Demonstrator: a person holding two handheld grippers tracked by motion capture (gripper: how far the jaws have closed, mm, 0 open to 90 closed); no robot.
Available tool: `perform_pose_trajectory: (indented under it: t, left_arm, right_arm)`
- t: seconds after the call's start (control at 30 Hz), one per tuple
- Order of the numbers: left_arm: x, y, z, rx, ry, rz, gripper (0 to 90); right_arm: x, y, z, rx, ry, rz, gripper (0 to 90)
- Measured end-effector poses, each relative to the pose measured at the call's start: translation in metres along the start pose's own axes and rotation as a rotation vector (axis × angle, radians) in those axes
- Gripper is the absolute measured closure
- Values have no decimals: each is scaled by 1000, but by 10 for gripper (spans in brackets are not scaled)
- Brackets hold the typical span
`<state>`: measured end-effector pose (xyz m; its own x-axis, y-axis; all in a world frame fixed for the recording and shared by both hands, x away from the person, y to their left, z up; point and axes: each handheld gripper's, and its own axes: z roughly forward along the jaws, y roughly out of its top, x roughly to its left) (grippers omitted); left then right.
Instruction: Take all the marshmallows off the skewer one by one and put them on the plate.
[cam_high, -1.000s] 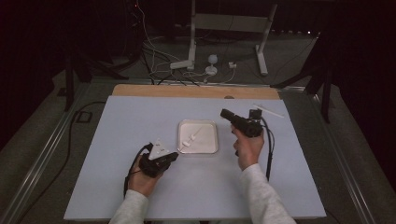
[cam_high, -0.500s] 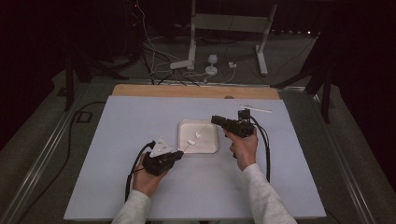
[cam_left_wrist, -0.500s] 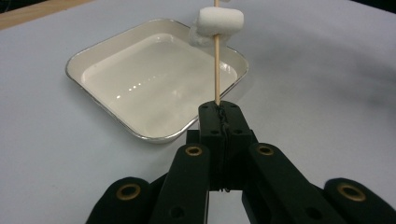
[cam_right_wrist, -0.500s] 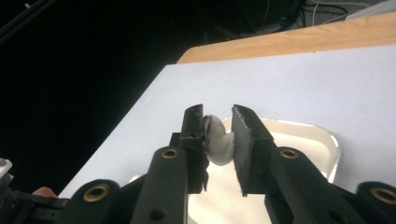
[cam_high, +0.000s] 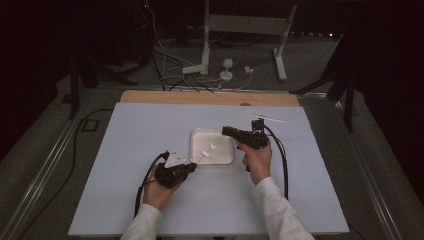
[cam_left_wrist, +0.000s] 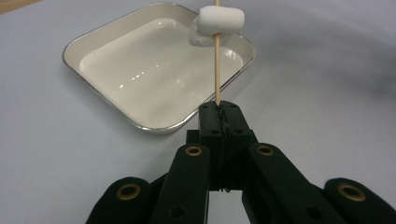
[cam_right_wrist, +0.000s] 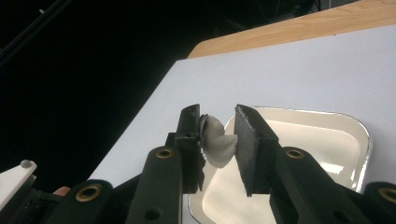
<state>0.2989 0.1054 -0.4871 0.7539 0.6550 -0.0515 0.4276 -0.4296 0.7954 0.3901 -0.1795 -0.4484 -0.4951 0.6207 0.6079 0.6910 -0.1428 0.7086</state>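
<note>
Over the tray (cam_high: 226, 156) at mid-table, both grippers work close together. Left gripper (cam_left_wrist: 219, 114) has its jaws pressed tight on a thin wooden skewer (cam_left_wrist: 217, 70), which rises from the jaw tips with one marshmallow (cam_left_wrist: 219, 21) already threaded near its top, hanging above the tray's near corner. Right gripper (cam_right_wrist: 218, 135) holds a second marshmallow (cam_right_wrist: 217, 142), squashed between jaws that stand only partly closed; it sits above the tray's left rim in its own view.

My guess is the next move is pushing this piece onto the skewer's point. What could go wrong: the squeezed piece is already deformed and sits low between the pads, so the point might meet a jaw instead, or the piece could tear or slip free. A thin stick gripped only at its base may also bend or pivot if pushed off-axis.

Room is generous. On the high view the white table (cam_high: 150, 125) lies bare on all sides of the tray, apart from a slim stick (cam_high: 270, 119) near the far right edge.
</note>
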Motion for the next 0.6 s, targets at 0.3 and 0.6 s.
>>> perform_pose_trajectory:
  t: [0.3,0.6]
  left_arm:
    - [4,-2,0,8,10,-34,900]
    - [10,-6,-2,18,8,-74,900]
  right_arm:
    - [-1,-8,8,57,13,3,665]
    - [-6,-18,15,88,-4,17,573]
